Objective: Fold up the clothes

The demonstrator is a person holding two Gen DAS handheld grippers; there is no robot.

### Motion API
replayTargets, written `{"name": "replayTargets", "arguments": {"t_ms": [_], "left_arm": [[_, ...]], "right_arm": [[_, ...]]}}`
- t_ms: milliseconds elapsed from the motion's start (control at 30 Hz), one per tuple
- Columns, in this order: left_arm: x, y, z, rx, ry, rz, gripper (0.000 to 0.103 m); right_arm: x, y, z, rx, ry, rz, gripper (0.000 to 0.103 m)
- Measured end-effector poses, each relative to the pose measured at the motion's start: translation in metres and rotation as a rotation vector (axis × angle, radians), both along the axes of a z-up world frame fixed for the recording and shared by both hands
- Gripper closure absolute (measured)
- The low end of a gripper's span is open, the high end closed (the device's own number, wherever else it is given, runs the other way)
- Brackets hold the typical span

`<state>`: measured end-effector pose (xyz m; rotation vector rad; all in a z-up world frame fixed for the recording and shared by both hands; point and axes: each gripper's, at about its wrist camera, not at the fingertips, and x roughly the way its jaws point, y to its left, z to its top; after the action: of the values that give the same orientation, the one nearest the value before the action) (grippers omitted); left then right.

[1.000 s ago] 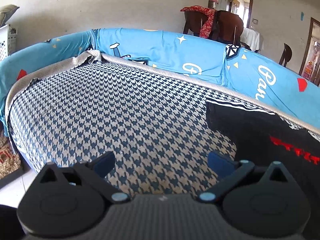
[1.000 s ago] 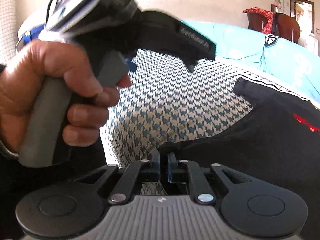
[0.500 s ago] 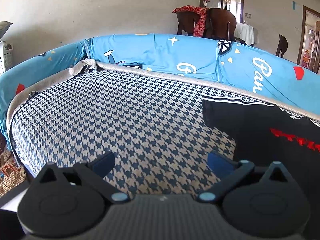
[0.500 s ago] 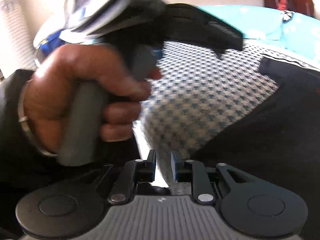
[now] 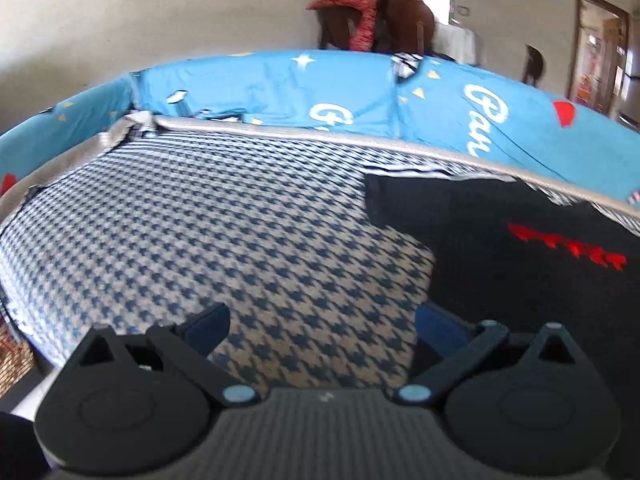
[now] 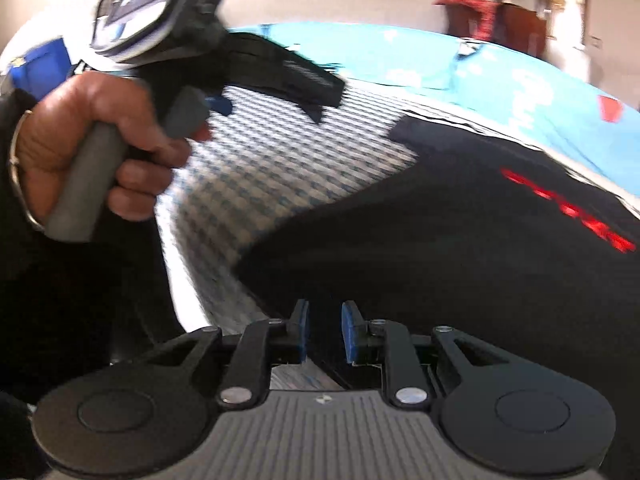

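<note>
Over the houndstooth bed [image 5: 224, 240], both grippers (left [image 5: 322, 322], right [image 6: 323, 330]) hang unclenched beside the black garment [image 6: 440, 240].

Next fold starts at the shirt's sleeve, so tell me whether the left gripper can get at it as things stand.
Probably yes. The left gripper is open over the houndstooth cover, and nothing lies between it and the black shirt, whose sleeve lies flat ahead to its right.

White script lettering stands on the blue sheet [image 5: 440, 116]: one word begins "Pau", the rest hidden below the grey edge; another shows only a looping "G". The red print [image 5: 568, 246] on the black garment [image 5: 500, 264] is too blurred to read.
</note>
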<state>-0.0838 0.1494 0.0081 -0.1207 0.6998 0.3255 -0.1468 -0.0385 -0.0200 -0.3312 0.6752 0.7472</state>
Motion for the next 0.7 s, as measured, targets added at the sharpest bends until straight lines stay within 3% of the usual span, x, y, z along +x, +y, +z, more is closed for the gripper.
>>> {"name": "replayTargets", "arguments": {"t_ms": [100, 267, 433, 567, 700], "left_arm": [[0.003, -0.012, -0.005, -0.013, 0.019, -0.050, 0.000], [0.006, -0.033, -0.011, -0.006, 0.039, -0.120, 0.000], [0.010, -0.051, -0.016, 0.001, 0.058, -0.184, 0.000], [0.014, -0.061, -0.021, -0.003, 0.080, -0.210, 0.000], [0.017, -0.067, -0.025, -0.012, 0.098, -0.228, 0.000]], "right_arm": [[0.002, -0.023, -0.002, -0.023, 0.002, -0.064, 0.072], [0.008, -0.048, -0.006, -0.032, 0.014, -0.147, 0.072], [0.001, -0.059, -0.008, -0.082, -0.011, -0.138, 0.071], [-0.009, -0.066, -0.014, -0.148, -0.042, -0.111, 0.060], [-0.013, -0.066, -0.023, -0.212, -0.060, -0.091, 0.059]]}}
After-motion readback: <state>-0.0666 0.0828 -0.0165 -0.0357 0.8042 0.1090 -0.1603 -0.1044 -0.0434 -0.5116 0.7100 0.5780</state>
